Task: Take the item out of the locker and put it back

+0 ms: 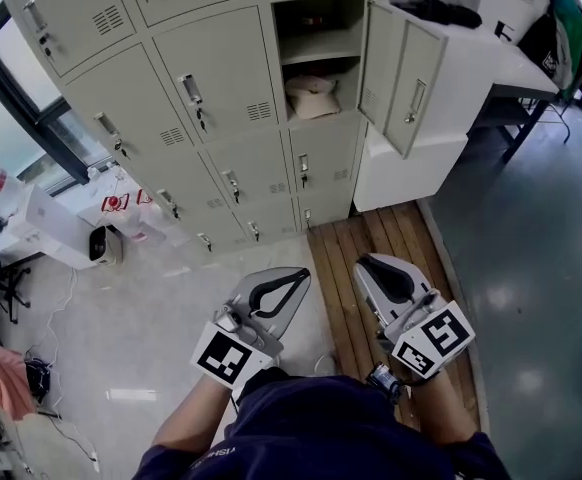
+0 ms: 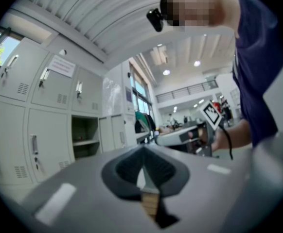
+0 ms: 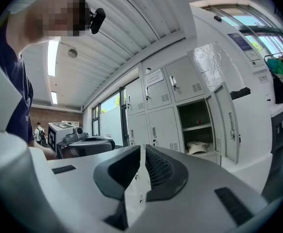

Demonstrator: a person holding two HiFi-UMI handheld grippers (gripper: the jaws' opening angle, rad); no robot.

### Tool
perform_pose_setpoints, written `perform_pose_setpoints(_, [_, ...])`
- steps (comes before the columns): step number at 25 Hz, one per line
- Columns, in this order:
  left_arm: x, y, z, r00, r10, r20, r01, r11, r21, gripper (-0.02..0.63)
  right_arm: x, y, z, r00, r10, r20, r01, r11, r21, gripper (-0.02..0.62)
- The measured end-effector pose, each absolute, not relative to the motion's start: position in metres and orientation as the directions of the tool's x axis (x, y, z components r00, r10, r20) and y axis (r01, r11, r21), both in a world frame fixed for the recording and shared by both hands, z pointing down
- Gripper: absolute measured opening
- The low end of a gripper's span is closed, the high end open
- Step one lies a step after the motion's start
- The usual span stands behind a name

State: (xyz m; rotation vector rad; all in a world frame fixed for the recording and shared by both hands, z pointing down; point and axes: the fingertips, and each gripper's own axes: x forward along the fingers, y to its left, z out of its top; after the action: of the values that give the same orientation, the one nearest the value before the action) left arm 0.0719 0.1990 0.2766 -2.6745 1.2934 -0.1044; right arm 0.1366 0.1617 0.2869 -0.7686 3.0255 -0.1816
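The left gripper [image 1: 301, 276] and right gripper [image 1: 366, 266], at 6 o'clock, have their jaws pressed together, empty. What looks like a pale cap [image 1: 311, 96] lies in the open locker [image 1: 319, 46] at 12 o'clock.

Pretty sure I'm in some open-plan office or lab workspace: there's a big bank of grey metal lockers [image 1: 171, 98] with vents and handles, one door [image 1: 401, 73] swung open. Tall windows [image 1: 11, 108] sit right beside them, and there's a white desk [image 1: 521, 68] with jackets [image 1: 571, 38] hanging just past it. Off to the side I've got white boxy equipment [image 1: 56, 230] and loose cables [image 1: 71, 438] on the shiny floor. The left gripper view shows a tall hall with ceiling lights [image 2: 167, 72] and an upper-level railing [image 2: 190, 92].
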Motion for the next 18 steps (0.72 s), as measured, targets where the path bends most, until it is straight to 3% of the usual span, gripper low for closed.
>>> perform_pose_setpoints(18, [0.063,0.149,0.285,0.617,-0.787,-0.003,-0.774,-0.606,-0.182,0.005,0.138,0.112,0.297,-0.873,-0.487,0.023,-0.486,0.864,-0.133,0.008])
